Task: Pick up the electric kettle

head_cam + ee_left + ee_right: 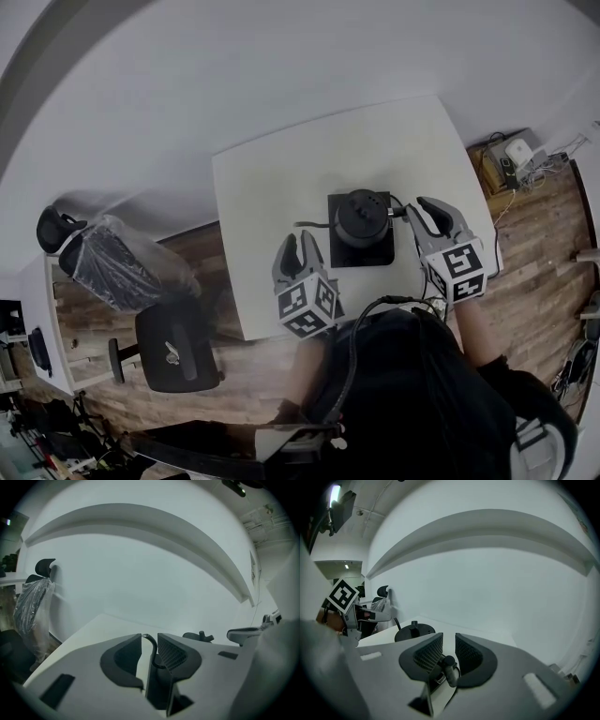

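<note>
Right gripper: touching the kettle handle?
Cannot tell. The right gripper view shows the right gripper, jaws apart, with the kettle handle between them, but no plain gap or contact; the head view is too small.

No word, brand or number is legible; only black-and-white square markers show, on the left gripper's (296, 242) cube at six o'clock in the head view and the right gripper's (422, 208) cube at three o'clock.

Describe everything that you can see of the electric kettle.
The electric kettle is matte black, squat and round, with a knobbed lid. It stands upright on a square black base on the white table. Its thin curved spout points left; its handle points right, between the jaws of the open right gripper.
</note>
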Tool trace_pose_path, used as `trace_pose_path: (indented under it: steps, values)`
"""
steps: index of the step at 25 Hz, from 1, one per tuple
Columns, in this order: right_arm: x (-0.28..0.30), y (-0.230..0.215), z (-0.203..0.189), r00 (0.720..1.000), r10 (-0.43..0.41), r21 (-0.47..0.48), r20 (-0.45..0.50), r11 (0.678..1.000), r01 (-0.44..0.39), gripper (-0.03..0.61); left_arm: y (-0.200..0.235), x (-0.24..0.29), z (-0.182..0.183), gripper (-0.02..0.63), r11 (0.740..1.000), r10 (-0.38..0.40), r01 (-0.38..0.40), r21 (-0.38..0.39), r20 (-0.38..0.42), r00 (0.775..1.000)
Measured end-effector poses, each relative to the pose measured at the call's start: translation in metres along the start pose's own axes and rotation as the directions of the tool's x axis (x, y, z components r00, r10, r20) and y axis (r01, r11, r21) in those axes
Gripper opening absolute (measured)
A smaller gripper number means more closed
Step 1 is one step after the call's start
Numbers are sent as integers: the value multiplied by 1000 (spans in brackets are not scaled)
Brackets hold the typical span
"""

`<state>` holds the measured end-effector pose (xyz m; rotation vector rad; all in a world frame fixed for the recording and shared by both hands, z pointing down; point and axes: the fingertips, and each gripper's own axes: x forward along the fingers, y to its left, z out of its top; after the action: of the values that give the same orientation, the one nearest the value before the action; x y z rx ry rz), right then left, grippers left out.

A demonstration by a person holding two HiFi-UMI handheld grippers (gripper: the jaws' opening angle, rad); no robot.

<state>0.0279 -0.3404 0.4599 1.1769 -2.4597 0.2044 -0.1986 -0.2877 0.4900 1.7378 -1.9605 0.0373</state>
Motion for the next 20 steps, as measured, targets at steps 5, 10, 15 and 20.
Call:
trace_pose_path:
  steps: [5,10,15,20]
  values:
    - [1,-3,-8,999,6,1,-36,1000,-6,79,0,4,-3,120,999,-26,25,-33,-16,1000]
    - [2,-3,-21,997,7,-2,-75,1000,-7,124,1,7,-7,155,997,-59,57,-60,-37,998]
    - [7,-3,-38,992,5,-12,-126,1000,-6,166,0,15,-12,187,991,-96,90,-96,-58,994]
    - [12,-3,-55,985,4,-17,-170,1000,-7,173,-5,23,-17,204,987,-125,118,-108,-64,990]
